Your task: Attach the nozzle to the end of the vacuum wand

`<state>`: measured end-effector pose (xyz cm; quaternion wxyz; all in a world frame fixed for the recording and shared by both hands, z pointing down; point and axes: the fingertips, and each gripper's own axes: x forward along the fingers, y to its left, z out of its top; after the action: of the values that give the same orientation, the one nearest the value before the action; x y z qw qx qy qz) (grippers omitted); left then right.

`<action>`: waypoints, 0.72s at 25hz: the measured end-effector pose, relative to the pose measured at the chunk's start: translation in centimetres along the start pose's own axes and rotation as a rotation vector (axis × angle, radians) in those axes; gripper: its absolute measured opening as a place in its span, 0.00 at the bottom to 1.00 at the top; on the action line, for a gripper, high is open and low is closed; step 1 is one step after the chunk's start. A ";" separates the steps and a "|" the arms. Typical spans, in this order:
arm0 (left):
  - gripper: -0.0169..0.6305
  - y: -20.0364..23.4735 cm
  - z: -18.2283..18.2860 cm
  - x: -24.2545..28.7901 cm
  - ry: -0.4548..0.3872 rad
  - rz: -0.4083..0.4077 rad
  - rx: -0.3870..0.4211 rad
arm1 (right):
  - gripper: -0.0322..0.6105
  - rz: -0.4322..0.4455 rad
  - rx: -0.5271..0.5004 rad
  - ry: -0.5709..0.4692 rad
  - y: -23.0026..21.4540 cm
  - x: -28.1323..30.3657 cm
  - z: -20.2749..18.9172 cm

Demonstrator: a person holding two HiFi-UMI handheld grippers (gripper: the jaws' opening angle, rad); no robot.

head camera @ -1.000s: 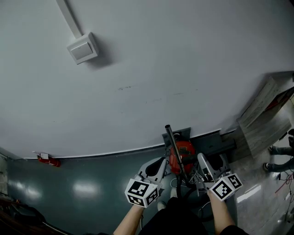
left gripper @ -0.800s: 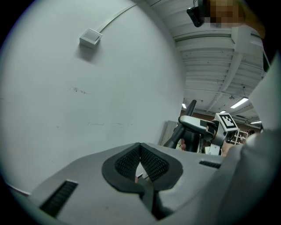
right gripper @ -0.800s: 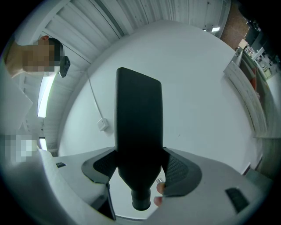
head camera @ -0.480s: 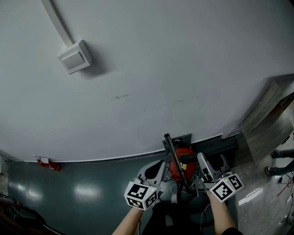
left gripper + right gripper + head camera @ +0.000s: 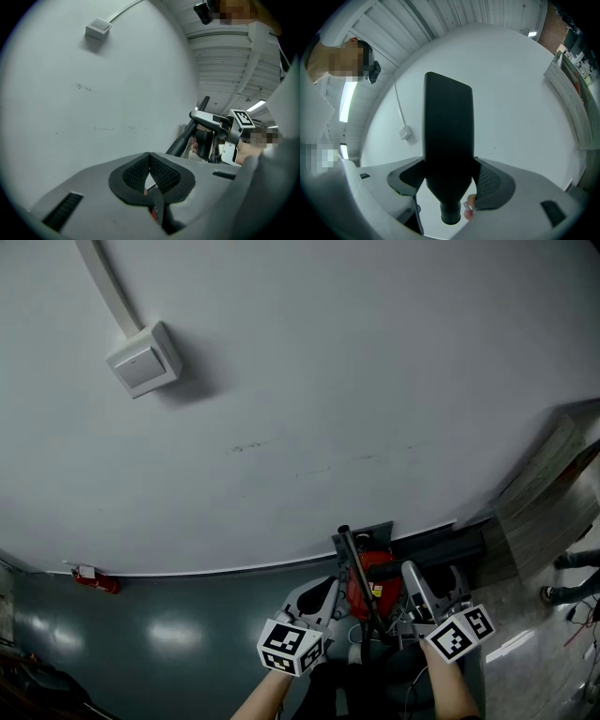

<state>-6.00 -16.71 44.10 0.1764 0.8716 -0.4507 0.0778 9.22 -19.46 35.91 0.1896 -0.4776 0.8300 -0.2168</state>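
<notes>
Right hand-held gripper (image 5: 449, 179) pinching black nozzle (image 5: 447, 136), left hand-held gripper (image 5: 150, 171) pressed together, one either side of vacuum wand (image 5: 354, 559), bare white wall (image 5: 328, 381) open beyond wand tip.

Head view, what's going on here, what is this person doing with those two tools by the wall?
A person stands facing a white wall with a hand-held gripper in each hand. The right hand-held gripper is clamped on a black nozzle, whose round end is free, joined to nothing. The left hand-held gripper is shut and empty. A red vacuum sits on the floor just beyond them.
</notes>
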 end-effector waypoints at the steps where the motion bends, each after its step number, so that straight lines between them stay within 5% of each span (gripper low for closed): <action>1: 0.03 0.1 -0.3 0.3 0.002 -0.003 -0.004 | 0.56 -0.002 -0.002 0.001 -0.2 0.2 -0.2; 18: 0.03 5.0 -6.0 5.9 0.039 -0.001 -0.020 | 0.56 -0.024 0.040 -0.012 -4.8 4.3 -4.2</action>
<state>-6.52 -21.59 52.63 0.1941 0.8682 -0.4477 0.0901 8.39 -24.67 41.58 0.2015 -0.4850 0.8186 -0.2326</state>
